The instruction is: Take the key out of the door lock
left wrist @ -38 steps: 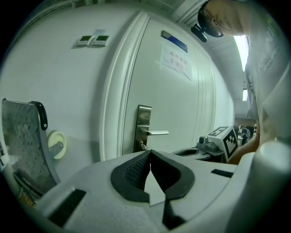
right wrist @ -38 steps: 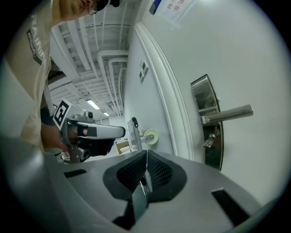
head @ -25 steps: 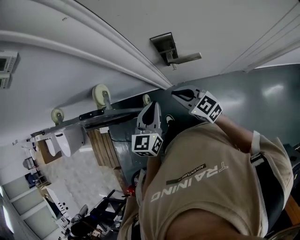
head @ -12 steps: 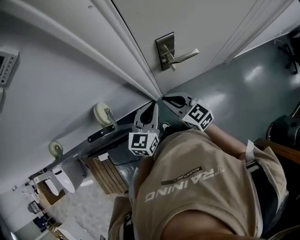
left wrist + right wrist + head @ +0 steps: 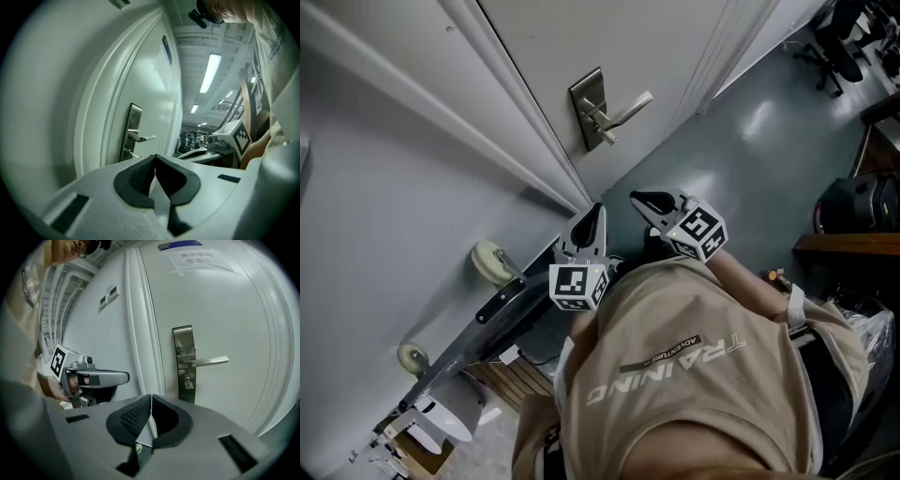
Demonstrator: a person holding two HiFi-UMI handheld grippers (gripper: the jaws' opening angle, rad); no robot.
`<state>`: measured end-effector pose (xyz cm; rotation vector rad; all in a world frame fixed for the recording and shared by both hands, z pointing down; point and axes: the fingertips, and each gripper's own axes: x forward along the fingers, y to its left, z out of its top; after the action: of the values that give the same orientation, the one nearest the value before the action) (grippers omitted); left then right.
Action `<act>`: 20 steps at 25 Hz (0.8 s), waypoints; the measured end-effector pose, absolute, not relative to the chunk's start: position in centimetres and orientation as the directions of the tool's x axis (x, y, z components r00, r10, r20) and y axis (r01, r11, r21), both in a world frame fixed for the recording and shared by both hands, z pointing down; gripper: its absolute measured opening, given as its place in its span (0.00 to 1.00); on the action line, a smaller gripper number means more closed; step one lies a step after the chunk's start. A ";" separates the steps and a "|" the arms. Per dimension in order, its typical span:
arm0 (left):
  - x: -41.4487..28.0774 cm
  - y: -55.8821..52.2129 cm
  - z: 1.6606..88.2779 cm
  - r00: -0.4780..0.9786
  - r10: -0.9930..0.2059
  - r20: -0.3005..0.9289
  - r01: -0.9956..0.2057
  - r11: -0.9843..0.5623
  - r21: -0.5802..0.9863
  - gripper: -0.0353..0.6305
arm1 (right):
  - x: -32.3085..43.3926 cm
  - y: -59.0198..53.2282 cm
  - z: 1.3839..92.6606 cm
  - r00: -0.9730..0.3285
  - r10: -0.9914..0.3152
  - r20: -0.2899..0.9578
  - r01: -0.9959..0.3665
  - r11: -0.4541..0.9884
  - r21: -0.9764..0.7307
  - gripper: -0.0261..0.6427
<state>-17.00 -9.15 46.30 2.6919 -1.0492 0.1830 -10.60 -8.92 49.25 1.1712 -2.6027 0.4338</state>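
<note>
A steel lock plate (image 5: 589, 108) with a lever handle (image 5: 624, 105) is on the white door; a small key (image 5: 607, 138) sticks out just under the lever. The right gripper view shows the plate (image 5: 184, 363), the lever (image 5: 209, 361) and the key (image 5: 188, 381) straight ahead, well beyond the jaws. My right gripper (image 5: 639, 200) is shut and empty, away from the door. My left gripper (image 5: 594, 214) is shut and empty too, beside the door frame. In the left gripper view the plate (image 5: 131, 133) appears side-on, some way off.
A flat cart with caster wheels (image 5: 490, 262) leans by the wall at the left. A dark bag (image 5: 859, 201) and a wooden shelf (image 5: 846, 247) stand at the right, an office chair (image 5: 836, 39) farther off. A paper notice (image 5: 199, 260) is taped high on the door.
The head view has swung, so the lock plate now sits lower and more to the left. Both grippers stay shut in front of the chest, still short of the door.
</note>
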 end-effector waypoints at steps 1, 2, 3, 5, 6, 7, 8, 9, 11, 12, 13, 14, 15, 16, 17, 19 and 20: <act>-16.8 -9.2 46.1 0.737 -0.647 0.194 -0.675 -0.714 0.185 0.07 | -10.3 -8.9 49.2 -0.634 -0.687 0.355 -0.766 0.623 -0.162 0.06; -16.8 -9.3 46.1 0.739 -0.647 0.187 -0.673 -0.715 0.189 0.07 | -10.2 -8.9 49.2 -0.629 -0.690 0.359 -0.769 0.619 -0.158 0.06; -16.8 -9.4 46.1 0.739 -0.648 0.184 -0.674 -0.713 0.194 0.07 | -10.2 -8.9 49.1 -0.627 -0.690 0.361 -0.771 0.618 -0.155 0.06; -16.9 -9.4 46.2 0.734 -0.654 0.186 -0.680 -0.704 0.207 0.07 | -10.5 -9.1 48.9 -0.635 -0.684 0.360 -0.764 0.624 -0.163 0.06; -17.0 -9.4 46.2 0.730 -0.657 0.188 -0.683 -0.698 0.215 0.07 | -10.8 -9.2 48.8 -0.647 -0.675 0.355 -0.755 0.631 -0.176 0.06; -17.1 -9.4 46.3 0.726 -0.661 0.191 -0.688 -0.691 0.222 0.07 | -11.1 -9.3 48.6 -0.661 -0.665 0.347 -0.744 0.641 -0.188 0.06; -17.2 -9.3 46.4 0.720 -0.666 0.196 -0.694 -0.684 0.226 0.07 | -11.4 -9.4 48.4 -0.676 -0.655 0.338 -0.731 0.654 -0.195 0.06; -17.3 -9.3 46.6 0.713 -0.672 0.202 -0.701 -0.675 0.227 0.07 | -11.8 -9.5 48.3 -0.688 -0.645 0.333 -0.719 0.668 -0.192 0.06; -17.4 -9.4 46.9 0.694 -0.686 0.217 -0.720 -0.657 0.225 0.07 | -12.2 -9.8 48.4 -0.710 -0.621 0.331 -0.693 0.699 -0.177 0.06; -17.4 -9.6 47.1 0.684 -0.694 0.224 -0.730 -0.647 0.222 0.07 | -12.3 -10.0 48.6 -0.721 -0.607 0.333 -0.680 0.713 -0.173 0.06; -17.4 -9.8 47.1 0.672 -0.704 0.231 -0.740 -0.636 0.217 0.07 | -12.3 -10.3 49.1 -0.732 -0.592 0.337 -0.667 0.724 -0.178 0.06; -17.3 -10.1 47.1 0.660 -0.713 0.237 -0.752 -0.625 0.211 0.07 | -12.2 -10.6 49.6 -0.742 -0.576 0.342 -0.655 0.731 -0.190 0.06; -17.3 -10.4 47.0 0.647 -0.723 0.243 -0.763 -0.614 0.204 0.07 | -12.0 -11.0 50.1 -0.752 -0.562 0.345 -0.645 0.735 -0.209 0.06; -17.3 -10.6 46.8 0.634 -0.731 0.250 -0.773 -0.603 0.196 0.07 | -11.8 -11.4 50.5 -0.761 -0.549 0.344 -0.636 0.738 -0.228 0.06; -17.2 -10.8 46.6 0.622 -0.739 0.258 -0.783 -0.594 0.187 0.07 | -11.7 -11.8 50.7 -0.770 -0.540 0.340 -0.627 0.741 -0.242 0.06; -17.1 -11.3 46.4 0.598 -0.753 0.274 -0.801 -0.577 0.163 0.07 | -11.3 -12.9 50.7 -0.784 -0.531 0.322 -0.612 0.749 -0.255 0.06; -17.0 -11.6 46.4 0.586 -0.760 0.282 -0.809 -0.568 0.150 0.07 | -11.0 -13.6 50.6 -0.788 -0.530 0.314 -0.608 0.751 -0.258 0.06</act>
<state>-16.98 -11.63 46.36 2.5550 -1.2920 0.2701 -11.03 -13.63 50.63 0.8992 -2.7287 0.5157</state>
